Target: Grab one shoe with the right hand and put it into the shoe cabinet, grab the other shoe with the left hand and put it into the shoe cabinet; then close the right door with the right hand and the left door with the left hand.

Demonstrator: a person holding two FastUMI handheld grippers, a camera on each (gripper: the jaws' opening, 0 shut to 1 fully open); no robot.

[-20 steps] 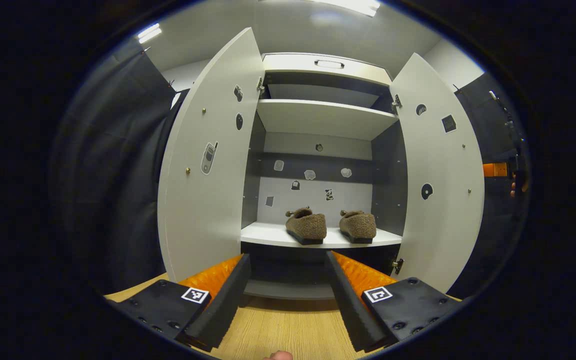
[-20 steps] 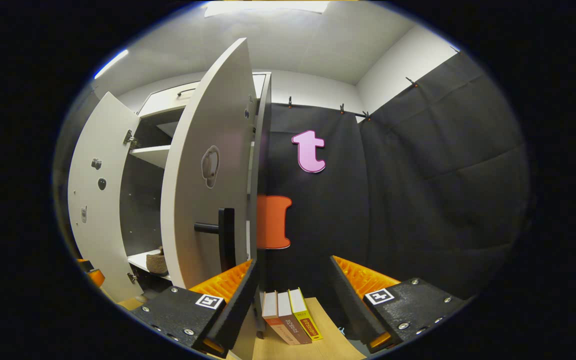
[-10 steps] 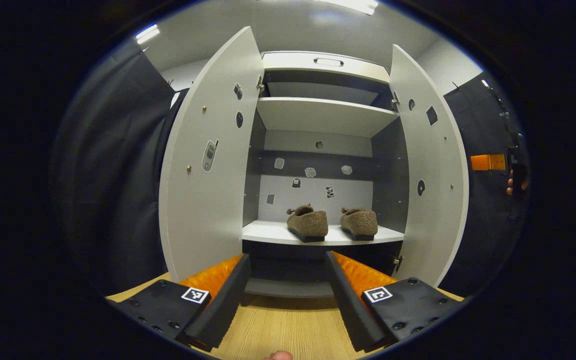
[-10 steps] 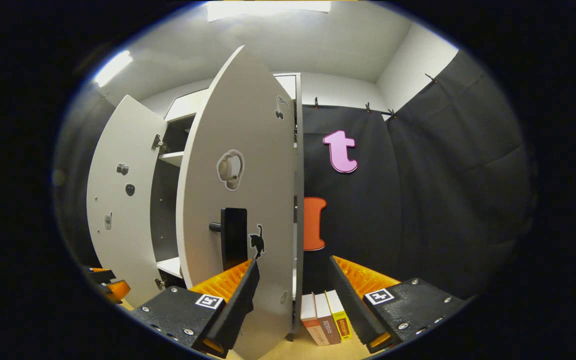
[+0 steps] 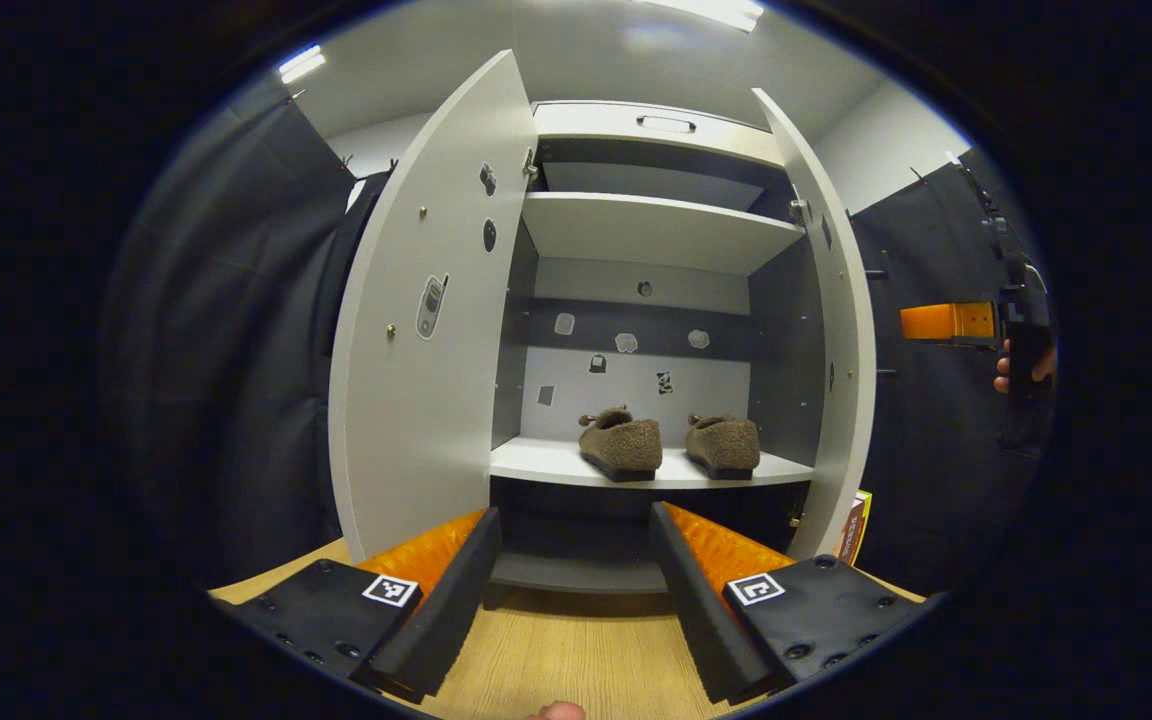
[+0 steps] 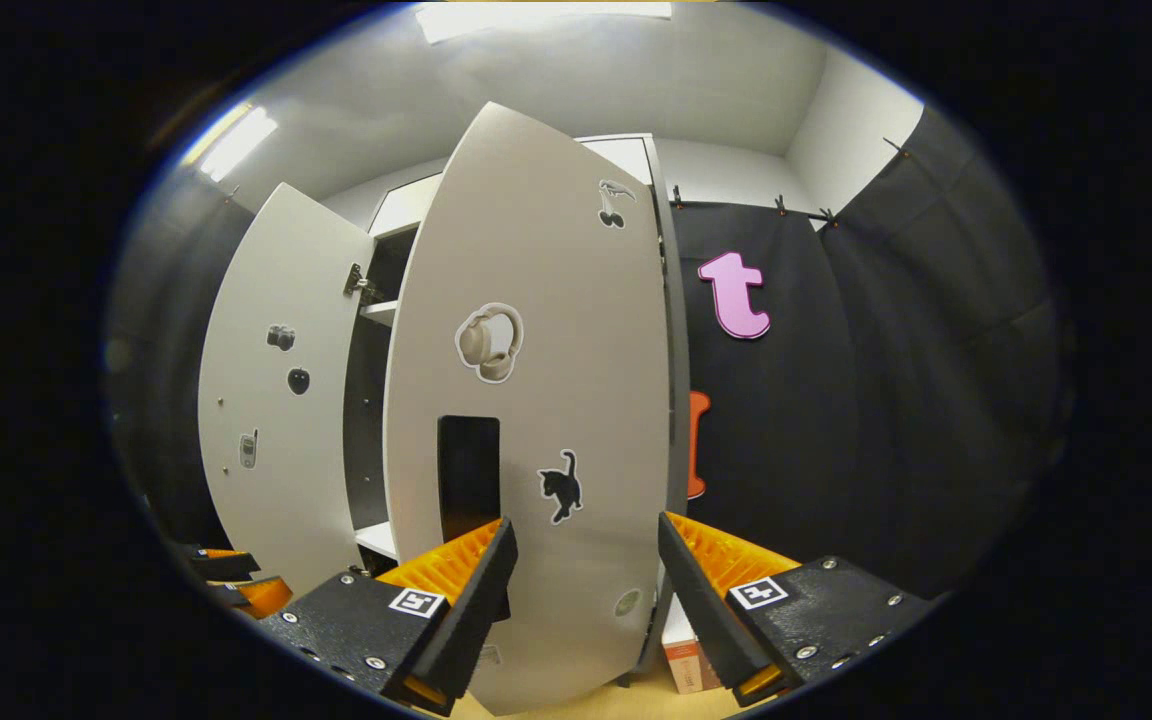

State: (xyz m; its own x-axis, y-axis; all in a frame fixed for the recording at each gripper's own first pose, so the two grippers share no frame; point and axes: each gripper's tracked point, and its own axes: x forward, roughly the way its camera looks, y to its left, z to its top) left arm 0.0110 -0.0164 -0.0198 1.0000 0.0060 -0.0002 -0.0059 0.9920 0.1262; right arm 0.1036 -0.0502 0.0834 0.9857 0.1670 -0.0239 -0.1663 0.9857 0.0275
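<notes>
On the lower shelf [image 5: 546, 465] of the shoe cabinet [image 5: 656, 125], two brown fuzzy shoes stand side by side, one shoe [image 5: 622, 445] nearer the middle and the other shoe [image 5: 725, 443] toward the shelf's right edge, apart from each other.

Compared with a second ago, the right door [image 5: 841, 330] has swung well inward: in the left gripper view it was a broad panel and now shows as a narrow, nearly edge-on strip, uncovering a book [image 5: 856, 515] standing past its lower edge. In the right gripper view the same door's outer face [image 6: 536, 400] has turned toward the camera, so its black handle [image 6: 468, 475], once seen from the side, now faces front, and it covers most of the cabinet opening. The left door [image 5: 416, 330] has stayed wide open.

Counted: two doors, two shoes, two gripper pairs. The outer face of the right door carries three clear stickers: headphones, a cat, cherries.

The left gripper [image 5: 576, 560] hangs over the wooden floor [image 5: 566, 650] before the cabinet, its fingers spread and holding nothing. The right gripper [image 6: 586, 570] sits just in front of the right door, fingers spread, empty; whether its left finger touches the door cannot be told. It also shows far off at the right edge of the left gripper view [image 5: 946, 322], held by a hand [image 5: 1021, 365].
</notes>
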